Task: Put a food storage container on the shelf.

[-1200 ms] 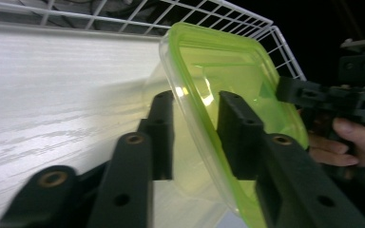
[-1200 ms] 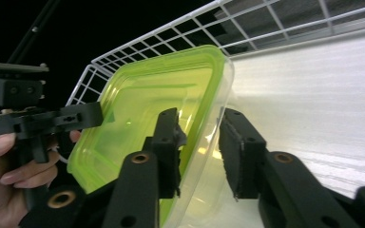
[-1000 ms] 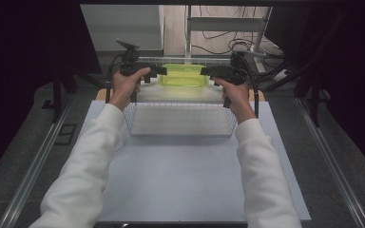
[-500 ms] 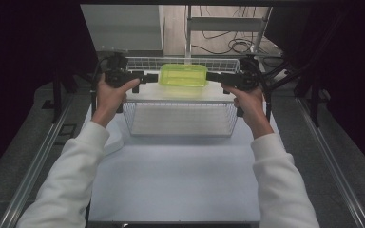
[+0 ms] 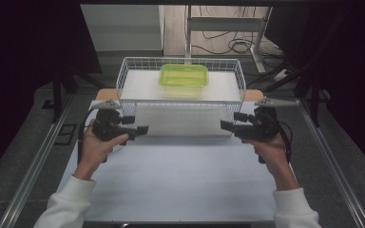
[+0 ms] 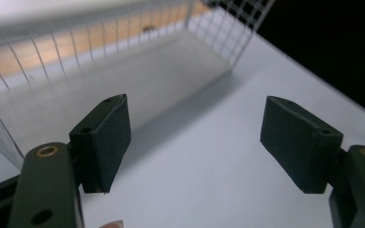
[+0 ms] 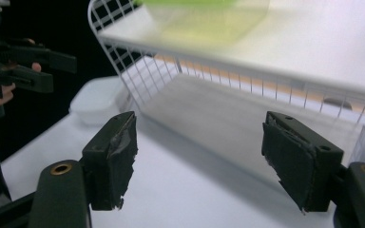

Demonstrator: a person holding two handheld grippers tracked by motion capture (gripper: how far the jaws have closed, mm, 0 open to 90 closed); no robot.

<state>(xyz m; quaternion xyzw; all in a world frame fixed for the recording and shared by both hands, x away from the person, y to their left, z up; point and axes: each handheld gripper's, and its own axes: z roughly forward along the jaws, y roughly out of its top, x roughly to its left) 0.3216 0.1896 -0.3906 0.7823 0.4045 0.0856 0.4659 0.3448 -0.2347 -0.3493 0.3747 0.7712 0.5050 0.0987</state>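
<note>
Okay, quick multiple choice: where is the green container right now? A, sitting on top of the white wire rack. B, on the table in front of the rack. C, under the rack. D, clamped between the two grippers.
A: the green container rests on the top shelf of the white wire rack, while the left gripper and right gripper hang open and empty in front of it.

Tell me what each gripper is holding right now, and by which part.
Nothing is held. The left gripper and right gripper both stand open over the white table, apart from the wire basket; the green container rests on the basket's top.
</note>
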